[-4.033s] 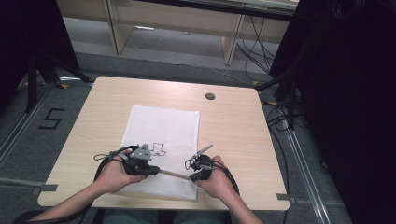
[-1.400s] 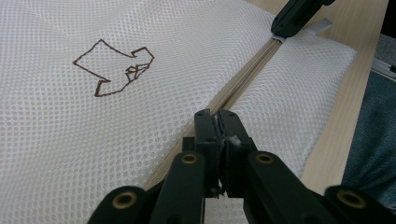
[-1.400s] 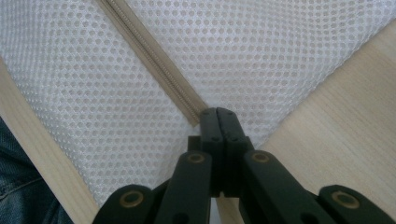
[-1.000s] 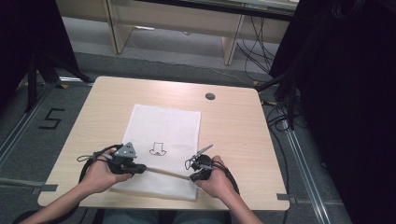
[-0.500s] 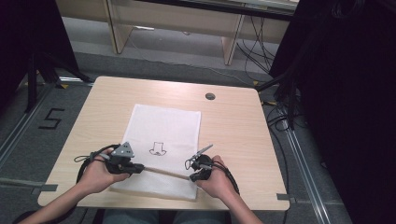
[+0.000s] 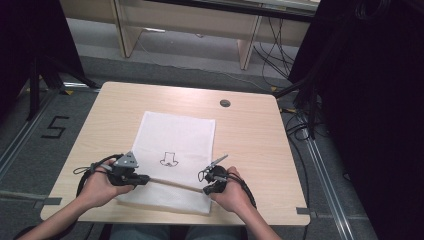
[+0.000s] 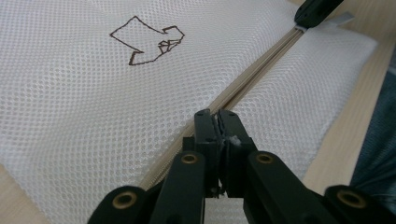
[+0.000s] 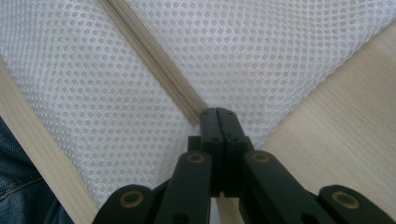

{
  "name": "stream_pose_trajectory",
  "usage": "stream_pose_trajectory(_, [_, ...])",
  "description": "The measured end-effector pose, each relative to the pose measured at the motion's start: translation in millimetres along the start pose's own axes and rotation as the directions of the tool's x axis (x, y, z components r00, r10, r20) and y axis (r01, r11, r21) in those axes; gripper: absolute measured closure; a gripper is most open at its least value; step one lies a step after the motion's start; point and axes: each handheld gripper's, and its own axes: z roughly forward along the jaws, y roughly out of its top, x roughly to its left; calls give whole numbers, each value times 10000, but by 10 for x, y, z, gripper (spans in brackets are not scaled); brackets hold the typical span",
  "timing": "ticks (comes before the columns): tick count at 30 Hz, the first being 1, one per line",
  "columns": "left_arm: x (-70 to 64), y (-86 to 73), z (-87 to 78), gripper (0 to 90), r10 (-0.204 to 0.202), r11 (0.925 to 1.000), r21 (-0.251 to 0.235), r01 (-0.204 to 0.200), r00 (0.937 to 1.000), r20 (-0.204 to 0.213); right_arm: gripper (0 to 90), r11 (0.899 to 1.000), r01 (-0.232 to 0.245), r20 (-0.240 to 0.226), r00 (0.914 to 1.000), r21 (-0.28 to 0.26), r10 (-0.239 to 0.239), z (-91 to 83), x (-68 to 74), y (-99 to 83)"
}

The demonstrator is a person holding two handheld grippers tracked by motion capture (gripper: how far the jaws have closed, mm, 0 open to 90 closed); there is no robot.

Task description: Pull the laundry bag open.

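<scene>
Here we are at the near edge of the counter (image 6: 250, 130), where a white mesh laundry bag (image 6: 185, 135) lies flat, its tan zipper (image 6: 172, 183) running across close to the person's side. The left gripper (image 7: 217, 122) has its fingers pressed together on something small at the zipper line — it looks like the slider's pull, with a pale tab just showing between them. Over at the far end, the right gripper (image 8: 217, 119) has its fingers closed tight on the zipper's end at the bag's corner, pinning it down.

So, as I read it, this is the zipper being worked: one end anchored, the slider in hand. In the left gripper view the tape between the two grippers looks joined, so my call is it's being drawn along that track. The next move wants a steady pull straight along the zipper — keeping the mesh taut and the right hold firm, so the fabric doesn't bunch.
</scene>
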Motion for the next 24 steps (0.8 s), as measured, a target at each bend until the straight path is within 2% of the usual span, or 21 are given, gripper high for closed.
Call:
stream_pose_trajectory(3, [14,-9,-16,873,83,10000,-11,-84,9999,-134,900,10000,5,-8,10000,6,-5,0,2,0])
stream_pose_trajectory(4, [25,-9,-25,873,274,9996,27,-273,9994,-222,900,9996,234,2,9997,-132,-234,5,-10,1])
stream_pose_trajectory(5, [24,-20,-27,873,42,10000,-2,-42,9998,-188,900,9997,218,8,9998,-121,-218,4,-9,1])
stream_pose_trajectory(6, [35,-26,-42,873,72,10000,-9,-72,9999,-102,900,9997,220,12,9998,-126,-219,4,-10,1])
stream_pose_trajectory(8, [51,-47,-52,873,-34,10000,2,34,9996,-266,900,9997,215,9,9998,-121,-215,4,-10,1])
stream_pose_trajectory(12, [92,-89,-106,873,-212,9998,-54,210,9993,-303,900,9997,218,0,9998,-127,-218,4,-11,0])
stream_pose_trajectory(13, [107,-96,-119,873,-128,9999,-62,126,9992,-382,900,9997,233,-6,9997,-120,-233,3,-9,0])
stream_pose_trajectory(14, [112,-113,-125,873,-303,9995,-83,300,9986,-429,900,9997,225,18,9997,-129,-225,4,-8,1])
stream_pose_trajectory(15, [118,-120,-132,873,-339,9994,-90,335,9986,-407,900,9999,113,5,9999,-83,-113,0,-2,0])
stream_pose_trajectory(17, [143,-130,-150,872,-163,9999,-38,161,9985,-521,900,9997,218,9,9998,-120,-218,4,-10,1])
stream_pose_trajectory(19, [147,-147,-157,873,-438,9990,-86,434,9978,-504,900,9999,69,-6,10000,-80,-69,0,2,0])
stream_pose_trajectory(20, [165,-150,-171,873,-294,9996,-59,291,9979,-583,900,9998,151,25,9999,-107,-150,1,-4,0])
stream_pose_trajectory(21, [170,-161,-177,873,-422,9991,-33,420,9973,-594,900,9999,77,-8,10000,-80,-77,0,0,0])
stream_pose_trajectory(22, [181,-176,-181,873,-534,9985,-104,528,9966,-621,900,9997,215,12,9998,-120,-215,4,-9,1])
stream_pose_trajectory(24, [199,-194,-200,873,-466,9989,-70,462,9969,-630,900,9997,211,4,9998,-124,-211,4,-10,1])
